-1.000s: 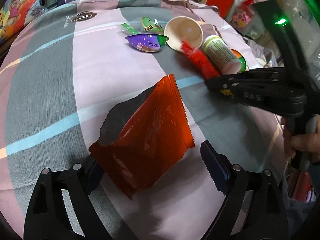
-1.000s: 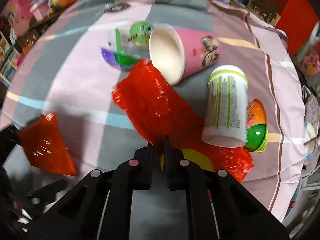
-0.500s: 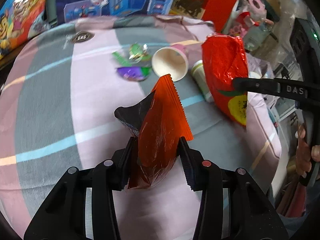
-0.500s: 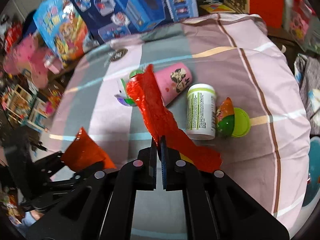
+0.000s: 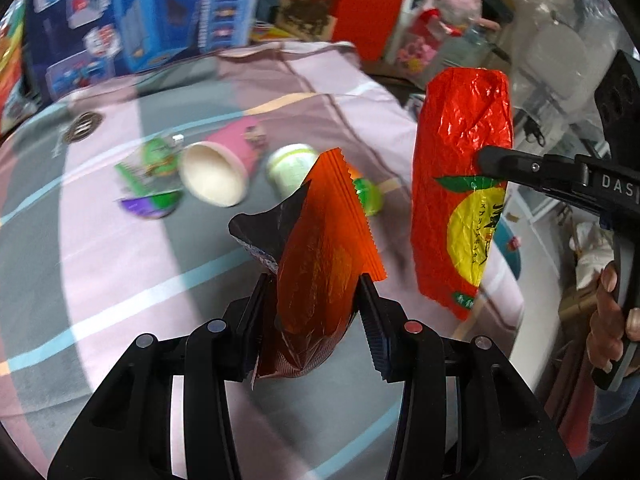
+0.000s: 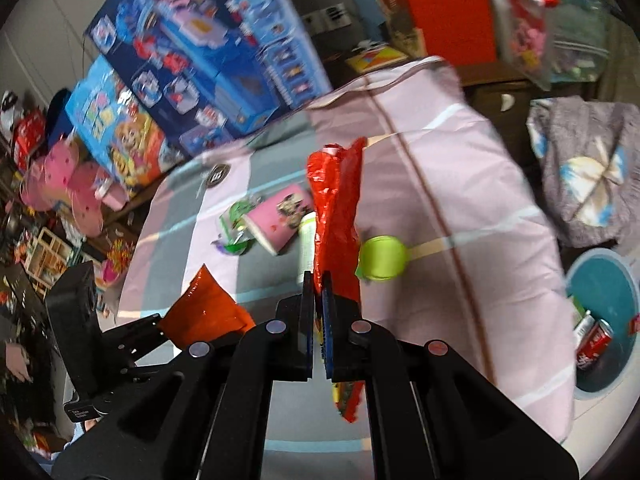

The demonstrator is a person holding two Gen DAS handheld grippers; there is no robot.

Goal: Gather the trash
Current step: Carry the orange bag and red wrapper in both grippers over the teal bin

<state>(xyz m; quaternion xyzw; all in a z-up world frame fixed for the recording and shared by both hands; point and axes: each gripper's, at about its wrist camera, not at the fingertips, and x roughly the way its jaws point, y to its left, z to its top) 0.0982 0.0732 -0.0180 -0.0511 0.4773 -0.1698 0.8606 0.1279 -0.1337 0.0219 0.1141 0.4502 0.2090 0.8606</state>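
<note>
My left gripper (image 5: 314,284) is shut on an orange snack bag (image 5: 320,240), held upright above the checked tablecloth (image 5: 100,260). To its right hangs a crinkled red wrapper (image 5: 460,152) with a yellow fruit print, pinched by my right gripper (image 6: 318,280), which is shut on it. In the right wrist view the red wrapper (image 6: 336,208) stands up from the jaws, and the orange bag (image 6: 204,312) shows at lower left. On the cloth lie a pink paper cup (image 5: 224,168), a white-and-green bottle (image 5: 290,168), a green capsule (image 5: 370,198) and a green-purple wrapper (image 5: 150,184).
A teal bin (image 6: 600,292) with a red can inside stands on the floor past the table's right edge. Blue toy boxes (image 6: 208,52) line the far side. A grey blanket (image 6: 584,168) lies at the right. A hand (image 5: 612,320) grips the right tool's handle.
The left jaws closed on the orange bag and lifted it off the cloth. The right gripper raised the red wrapper from the table, so it now hangs in the air.
</note>
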